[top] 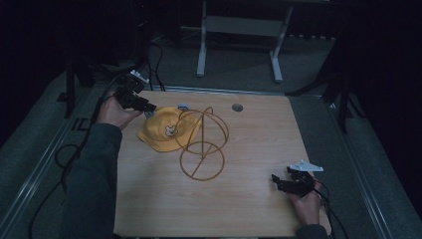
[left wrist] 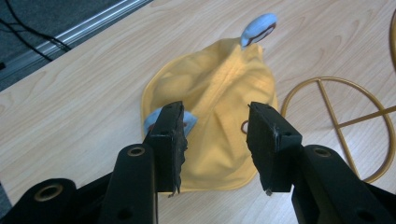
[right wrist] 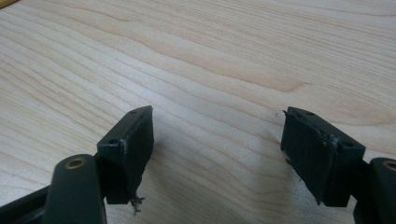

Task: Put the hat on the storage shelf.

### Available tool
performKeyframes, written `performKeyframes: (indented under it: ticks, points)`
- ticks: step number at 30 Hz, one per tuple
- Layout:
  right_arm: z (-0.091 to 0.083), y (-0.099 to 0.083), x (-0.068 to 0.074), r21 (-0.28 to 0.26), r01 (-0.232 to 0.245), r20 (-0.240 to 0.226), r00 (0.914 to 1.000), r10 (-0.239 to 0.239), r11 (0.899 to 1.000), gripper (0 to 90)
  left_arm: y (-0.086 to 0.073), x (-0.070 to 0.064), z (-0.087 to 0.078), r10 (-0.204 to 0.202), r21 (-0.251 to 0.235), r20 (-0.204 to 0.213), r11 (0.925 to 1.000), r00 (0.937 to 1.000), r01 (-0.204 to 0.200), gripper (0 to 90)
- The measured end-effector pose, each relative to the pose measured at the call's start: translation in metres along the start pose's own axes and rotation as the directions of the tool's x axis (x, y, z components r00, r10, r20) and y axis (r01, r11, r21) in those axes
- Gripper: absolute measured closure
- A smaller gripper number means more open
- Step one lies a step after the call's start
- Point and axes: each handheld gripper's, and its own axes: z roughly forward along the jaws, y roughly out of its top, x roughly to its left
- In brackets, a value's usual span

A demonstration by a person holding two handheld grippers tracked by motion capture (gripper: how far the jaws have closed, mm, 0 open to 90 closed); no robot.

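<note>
A pale wooden bench (top: 249, 199) carries a yellow cap (top: 166, 130) and a gold wire stand (top: 203, 144). The cap lies on the far left part of the bench, with a small animal badge on its front. Two pale blue tabs stick out from it, one at its far edge (left wrist: 259, 28) and one at its left side, partly behind a jaw in the left gripper view. The wire stand is just right of the cap, its upper hoop overlapping the cap's right edge in the high view; its flat ring base rests on the bench nearer the middle. A small round grey hole (top: 237, 107) sits in the bench near the far edge, right of the stand.

The left claw (top: 148, 106) is at the far left corner, held in the person's left hand (top: 114, 112), a dark green sleeve (top: 94, 174) running back along the left edge. Its jaws stand apart, released, poised over the near edge of the cap; in the left gripper view (left wrist: 215, 128) the yellow cloth shows between them, and whether they touch it I cannot tell.

The right claw (top: 279, 179) is at the near right of the bench, held in the right hand (top: 306, 204), well apart from cap and stand. Its jaws gape wide, released, over bare wood (right wrist: 217, 135).

Beyond the bench, a white frame (top: 239, 30) stands on the grey floor.
</note>
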Motion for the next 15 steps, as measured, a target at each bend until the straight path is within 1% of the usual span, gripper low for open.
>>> performKeyframes:
  ticks: [5,6,9,14,15]
  points:
    - [0.000,0.000,0.000,0.000,0.001,0.000,1.0000,-0.001,1.000,25.5,0.007,-0.004,0.006,0.016,0.020,-0.002,0.9997,0.9999,-0.016,55.7]
    - [0.000,0.000,0.000,0.000,0.002,0.000,1.0000,-0.002,1.000,25.5,0.008,-0.005,0.007,0.019,0.025,-0.008,0.9995,0.9998,-0.019,55.3]
    - [0.000,0.000,0.000,0.000,0.001,0.000,1.0000,-0.001,1.000,25.5,0.013,-0.005,0.011,0.028,0.058,-0.018,0.9980,0.9994,-0.027,52.7]
    - [0.000,0.000,0.000,0.000,0.001,0.000,1.0000,-0.001,1.000,25.5,0.021,-0.005,0.023,0.036,0.104,-0.006,0.9940,0.9993,-0.035,50.2]
    - [0.000,0.000,0.000,0.000,0.001,0.000,1.0000,-0.001,1.000,25.5,0.022,-0.006,0.025,0.039,0.106,-0.004,0.9937,0.9992,-0.038,48.6]
